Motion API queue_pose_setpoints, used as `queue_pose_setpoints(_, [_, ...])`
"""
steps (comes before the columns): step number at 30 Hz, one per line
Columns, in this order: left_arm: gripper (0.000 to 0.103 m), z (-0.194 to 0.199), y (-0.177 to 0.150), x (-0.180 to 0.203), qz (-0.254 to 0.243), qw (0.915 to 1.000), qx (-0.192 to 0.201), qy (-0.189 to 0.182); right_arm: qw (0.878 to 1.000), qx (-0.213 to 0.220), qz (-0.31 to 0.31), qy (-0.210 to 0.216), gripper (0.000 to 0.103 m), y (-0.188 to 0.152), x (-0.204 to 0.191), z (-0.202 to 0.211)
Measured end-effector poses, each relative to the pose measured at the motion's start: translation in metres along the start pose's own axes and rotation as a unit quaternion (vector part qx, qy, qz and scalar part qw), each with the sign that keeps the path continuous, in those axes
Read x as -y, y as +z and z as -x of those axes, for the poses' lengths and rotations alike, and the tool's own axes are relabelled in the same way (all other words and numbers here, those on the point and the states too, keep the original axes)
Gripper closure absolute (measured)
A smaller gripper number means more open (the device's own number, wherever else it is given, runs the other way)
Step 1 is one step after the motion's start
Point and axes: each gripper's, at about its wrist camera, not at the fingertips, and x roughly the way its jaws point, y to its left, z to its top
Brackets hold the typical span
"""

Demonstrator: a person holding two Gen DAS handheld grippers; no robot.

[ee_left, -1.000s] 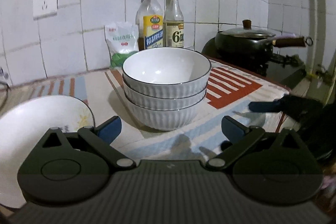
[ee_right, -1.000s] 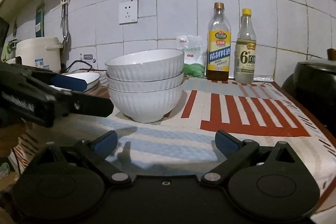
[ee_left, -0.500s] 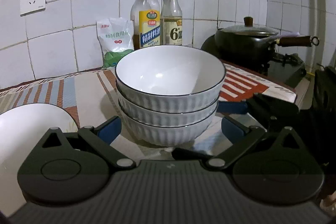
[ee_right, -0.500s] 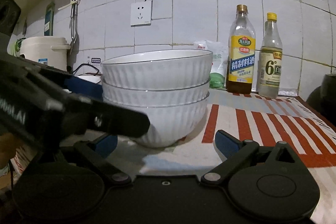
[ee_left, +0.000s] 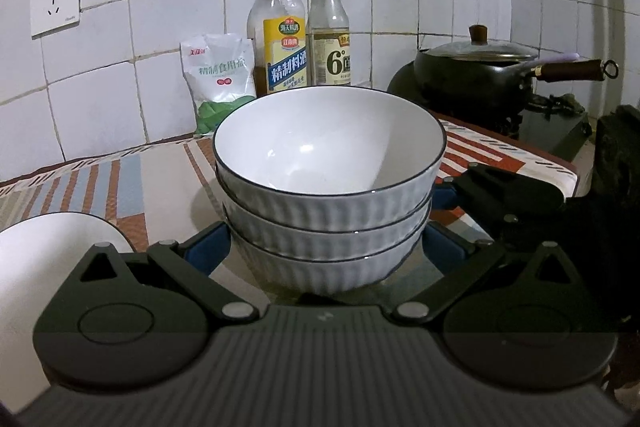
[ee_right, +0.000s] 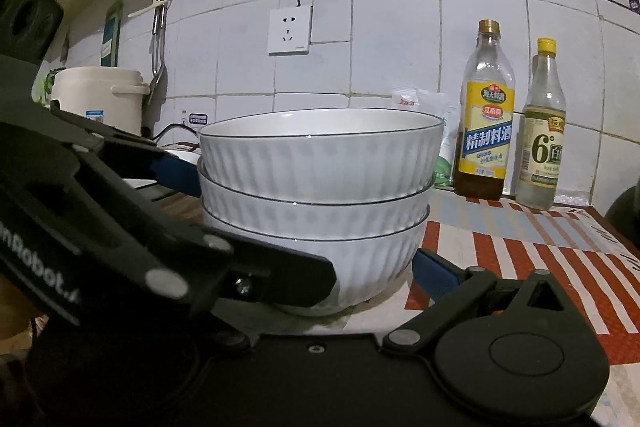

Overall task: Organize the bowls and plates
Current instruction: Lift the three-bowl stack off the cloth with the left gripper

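A stack of three white ribbed bowls with dark rims stands on a striped mat. My left gripper is open, its blue pads either side of the bottom bowl. My right gripper is open around the same stack from the other side; its left finger is hidden behind the left gripper's body. The right gripper also shows in the left wrist view at the stack's right. A white plate lies at the lower left.
Two bottles and a white bag stand against the tiled wall behind the stack. A black lidded pan sits on the stove at the right. A white rice cooker stands far left.
Both grippers have moved forward to the bowl stack, which now sits between their open fingers. The stack itself has not moved.
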Motion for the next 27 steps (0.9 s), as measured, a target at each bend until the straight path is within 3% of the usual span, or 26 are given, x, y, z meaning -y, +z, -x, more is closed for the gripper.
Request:
queue_pose_setpoints(15, [0.000,0.000,-0.001,-0.006,-0.001,0.9998,0.005,-0.018,1.000,-0.001,0.010,-0.006,0.000,0.000,-0.003,0.000])
queue_pose_setpoints(23, [0.000,0.001,0.002,-0.013,0.018,0.9992,0.000,-0.037,0.999,0.002,-0.033,0.015,0.000,0.002,0.005,0.004])
queue_pose_setpoints(27, [0.000,0.002,0.005,-0.011,0.020,0.9993,-0.009,-0.029,0.999,0.001,-0.037,0.020,0.000,0.001,0.006,0.003])
